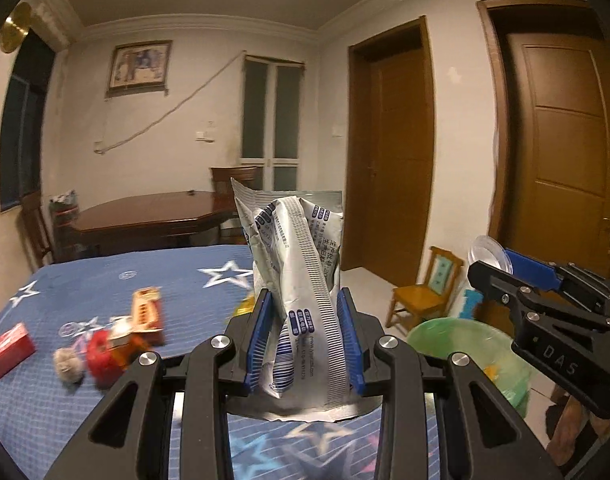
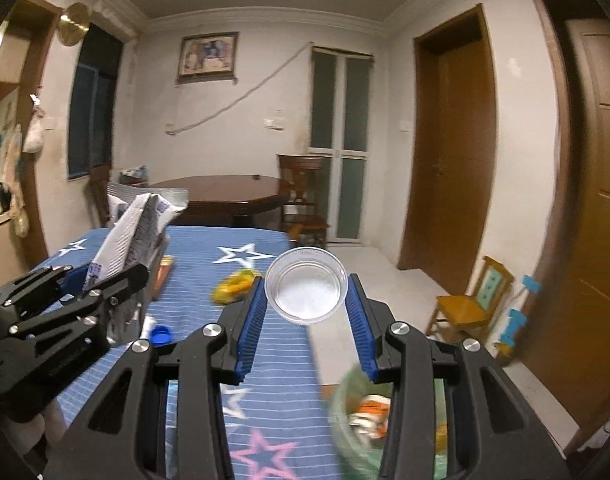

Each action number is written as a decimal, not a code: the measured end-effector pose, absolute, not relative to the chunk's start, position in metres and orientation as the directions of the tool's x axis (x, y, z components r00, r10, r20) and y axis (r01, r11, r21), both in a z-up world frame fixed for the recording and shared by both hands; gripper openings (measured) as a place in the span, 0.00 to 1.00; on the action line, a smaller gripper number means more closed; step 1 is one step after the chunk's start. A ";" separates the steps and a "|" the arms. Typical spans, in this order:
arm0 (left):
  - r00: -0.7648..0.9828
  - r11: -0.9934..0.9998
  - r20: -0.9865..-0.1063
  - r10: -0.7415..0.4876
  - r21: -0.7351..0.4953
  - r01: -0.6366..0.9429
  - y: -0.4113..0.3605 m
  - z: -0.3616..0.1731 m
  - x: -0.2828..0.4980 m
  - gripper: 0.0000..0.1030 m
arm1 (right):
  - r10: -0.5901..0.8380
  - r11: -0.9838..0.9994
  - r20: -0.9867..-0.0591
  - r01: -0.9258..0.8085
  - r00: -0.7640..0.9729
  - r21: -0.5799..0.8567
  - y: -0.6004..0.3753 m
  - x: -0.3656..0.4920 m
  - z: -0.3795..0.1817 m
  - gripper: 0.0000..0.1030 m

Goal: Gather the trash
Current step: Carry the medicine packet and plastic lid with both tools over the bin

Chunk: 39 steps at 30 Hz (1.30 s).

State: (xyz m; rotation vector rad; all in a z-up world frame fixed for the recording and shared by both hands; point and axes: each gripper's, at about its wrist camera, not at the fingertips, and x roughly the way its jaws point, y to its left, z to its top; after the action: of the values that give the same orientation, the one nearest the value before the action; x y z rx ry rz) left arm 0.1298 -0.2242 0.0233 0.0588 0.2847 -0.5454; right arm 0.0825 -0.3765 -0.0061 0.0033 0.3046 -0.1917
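Observation:
My left gripper (image 1: 305, 300) is shut on a crumpled silver foil bag (image 1: 295, 280) with blue print and holds it upright above the blue star tablecloth (image 1: 105, 280). The bag also shows in the right wrist view (image 2: 133, 232). My right gripper (image 2: 307, 284) is shut on a clear plastic cup (image 2: 307, 290), its open mouth facing the camera, near the table's right edge. The cup also shows in the left wrist view (image 1: 487, 254). A green bin (image 1: 465, 348) holding trash stands off the table's right side, below the right gripper (image 2: 357, 412).
On the tablecloth lie a red box (image 1: 9, 350), a red round object (image 1: 101, 356), a grey fuzzy ball (image 1: 68, 366), an upright red-and-white carton (image 1: 148, 314), a yellow wrapper (image 2: 235, 286) and a blue bottle cap (image 2: 161, 335). A small wooden chair (image 1: 425, 296) stands by the doors.

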 end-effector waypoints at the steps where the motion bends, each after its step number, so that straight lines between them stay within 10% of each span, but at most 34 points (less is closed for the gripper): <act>1: 0.806 0.844 -0.286 -0.519 -0.022 0.535 -0.234 0.024 0.131 0.34 | -0.198 0.979 -0.310 0.202 0.930 -0.020 -0.388 0.082 -0.006 0.38; 39: 0.399 0.629 -0.712 -0.578 -0.077 0.773 -0.477 -0.136 0.221 0.34 | -0.138 0.938 -0.703 0.320 0.698 0.134 -0.552 0.111 -0.122 0.38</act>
State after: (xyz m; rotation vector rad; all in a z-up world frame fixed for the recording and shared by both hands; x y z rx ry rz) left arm 0.2205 -0.4769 -0.1362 0.2849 0.7750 -0.8695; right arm 0.1108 -0.5516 -0.1220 0.2557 0.7577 -0.2583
